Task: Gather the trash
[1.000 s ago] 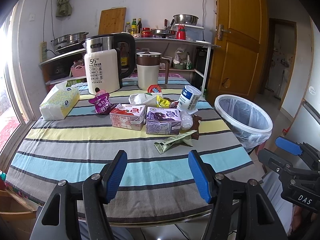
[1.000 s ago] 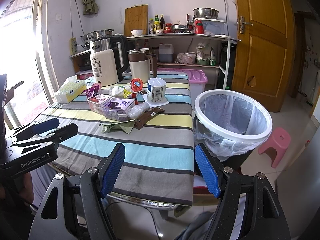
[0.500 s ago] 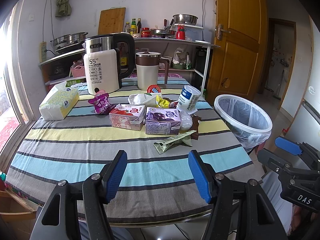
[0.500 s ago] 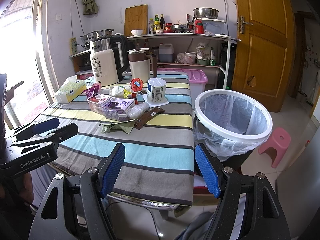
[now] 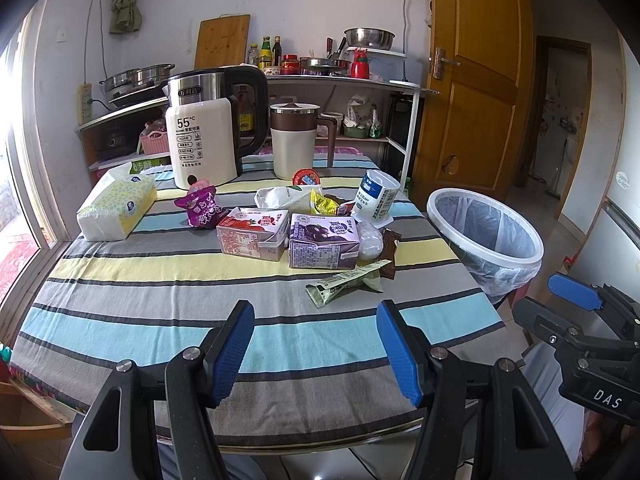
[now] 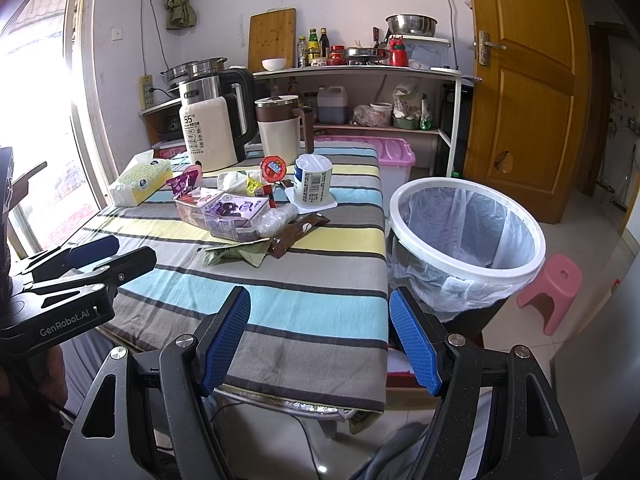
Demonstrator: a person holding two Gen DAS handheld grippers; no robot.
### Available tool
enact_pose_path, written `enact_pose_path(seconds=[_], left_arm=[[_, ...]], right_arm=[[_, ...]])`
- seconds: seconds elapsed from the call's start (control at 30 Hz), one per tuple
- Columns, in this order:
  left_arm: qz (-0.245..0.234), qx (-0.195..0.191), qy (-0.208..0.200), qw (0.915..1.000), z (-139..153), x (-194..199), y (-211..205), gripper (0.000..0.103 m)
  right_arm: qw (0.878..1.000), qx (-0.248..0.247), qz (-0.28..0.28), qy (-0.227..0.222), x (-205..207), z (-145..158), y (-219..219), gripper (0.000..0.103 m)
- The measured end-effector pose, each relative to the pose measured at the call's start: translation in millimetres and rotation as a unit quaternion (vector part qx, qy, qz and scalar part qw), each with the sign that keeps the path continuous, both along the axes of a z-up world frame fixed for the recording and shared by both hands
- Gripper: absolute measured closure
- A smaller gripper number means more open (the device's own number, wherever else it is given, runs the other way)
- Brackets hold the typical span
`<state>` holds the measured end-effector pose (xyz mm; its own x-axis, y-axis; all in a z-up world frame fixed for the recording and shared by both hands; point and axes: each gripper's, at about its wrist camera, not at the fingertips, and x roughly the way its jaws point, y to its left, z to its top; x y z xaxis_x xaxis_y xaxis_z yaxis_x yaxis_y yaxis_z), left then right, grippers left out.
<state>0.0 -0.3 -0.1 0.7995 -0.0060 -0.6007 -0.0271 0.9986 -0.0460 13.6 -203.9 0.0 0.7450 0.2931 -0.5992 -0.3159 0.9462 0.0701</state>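
A heap of trash lies mid-table: a red milk carton (image 5: pixel 253 232), a purple carton (image 5: pixel 322 246), a green wrapper (image 5: pixel 345 285), a brown wrapper (image 5: pixel 389 251), a purple pouch (image 5: pixel 201 209), a white cup (image 5: pixel 375 196) and a red-lidded cup (image 5: pixel 306 178). Right of the table stands a white bin (image 5: pixel 484 236) lined with a clear bag, also in the right wrist view (image 6: pixel 466 232). My left gripper (image 5: pixel 316 350) hovers open over the near table edge, nothing between its fingers. My right gripper (image 6: pixel 320 338) is open too, over the table's right front corner.
A tissue pack (image 5: pixel 117 210), a kettle (image 5: pixel 202 142) and a brown-lidded jug (image 5: pixel 296 145) stand toward the back of the striped table (image 5: pixel 160 320). A pink stool (image 6: pixel 550 288) sits on the floor beyond the bin. Shelves with kitchenware and a wooden door (image 5: pixel 468 92) lie behind.
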Motion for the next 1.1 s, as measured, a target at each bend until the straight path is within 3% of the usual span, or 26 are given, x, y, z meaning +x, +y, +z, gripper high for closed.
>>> enact_pose_path(seconds=[0.73,1.1], left_arm=[[-0.004,-0.006,0.007,0.9999,4,-2,-16,0.04],[-0.031,-0.034,0.043,0.998,-26,34,2,0.04]], right_arm=[[1.0,-0.002,0.002,0.004,0,-5,2,0.03],[1.0,0.006,0.01,0.024,20,-13,5,0.03]])
